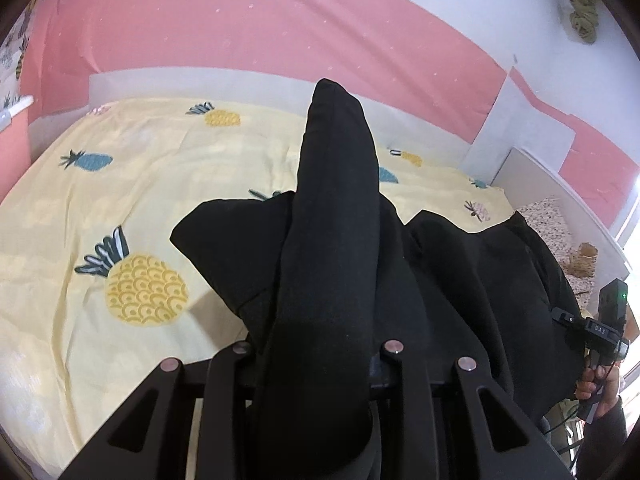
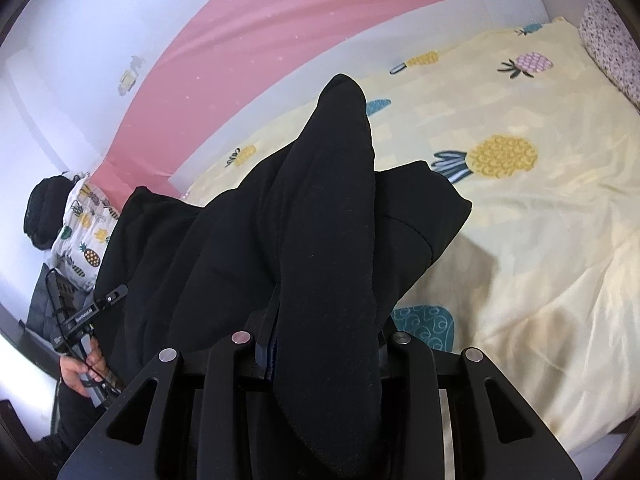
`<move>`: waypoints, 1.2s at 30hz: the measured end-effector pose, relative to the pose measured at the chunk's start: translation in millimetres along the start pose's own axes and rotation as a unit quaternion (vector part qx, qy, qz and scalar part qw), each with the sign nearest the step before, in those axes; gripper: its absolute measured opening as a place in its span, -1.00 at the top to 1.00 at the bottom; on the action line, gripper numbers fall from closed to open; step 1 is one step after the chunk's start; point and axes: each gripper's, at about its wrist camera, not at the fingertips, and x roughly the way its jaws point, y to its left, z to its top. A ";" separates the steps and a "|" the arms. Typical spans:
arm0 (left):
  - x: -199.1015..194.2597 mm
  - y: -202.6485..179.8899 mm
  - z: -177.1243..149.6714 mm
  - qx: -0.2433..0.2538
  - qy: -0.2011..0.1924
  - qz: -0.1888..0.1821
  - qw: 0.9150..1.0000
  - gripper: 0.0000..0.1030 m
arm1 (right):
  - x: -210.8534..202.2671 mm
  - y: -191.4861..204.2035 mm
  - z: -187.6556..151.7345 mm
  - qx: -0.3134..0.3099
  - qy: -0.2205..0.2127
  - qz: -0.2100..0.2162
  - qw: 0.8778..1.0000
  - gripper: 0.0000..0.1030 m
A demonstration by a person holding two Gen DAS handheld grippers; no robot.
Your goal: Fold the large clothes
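Black garment [image 1: 332,240] fills the centre of both frames, lifted above the pineapple-print bedsheet [image 1: 100,184]. We hold it with our left gripper [image 1: 320,354] and right gripper [image 2: 320,344], jaws closed on bunched folds that rise toward the upper middle.

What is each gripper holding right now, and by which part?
Both the left gripper and the right gripper are shut on the black garment, each pinching a bunched fold of cloth. Which part cannot be told.
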 end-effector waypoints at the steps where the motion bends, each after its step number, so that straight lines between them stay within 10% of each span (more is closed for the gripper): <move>1: -0.6 -1.4 0.5 0.002 -0.003 -0.001 1.000 0.43 | -2.4 -0.8 0.1 -0.001 -0.003 0.000 1.000 0.38; 36: 173.7 -134.6 137.3 0.055 -0.036 -0.064 0.996 0.43 | 17.7 -120.7 176.4 0.000 -0.096 -0.086 0.992 0.38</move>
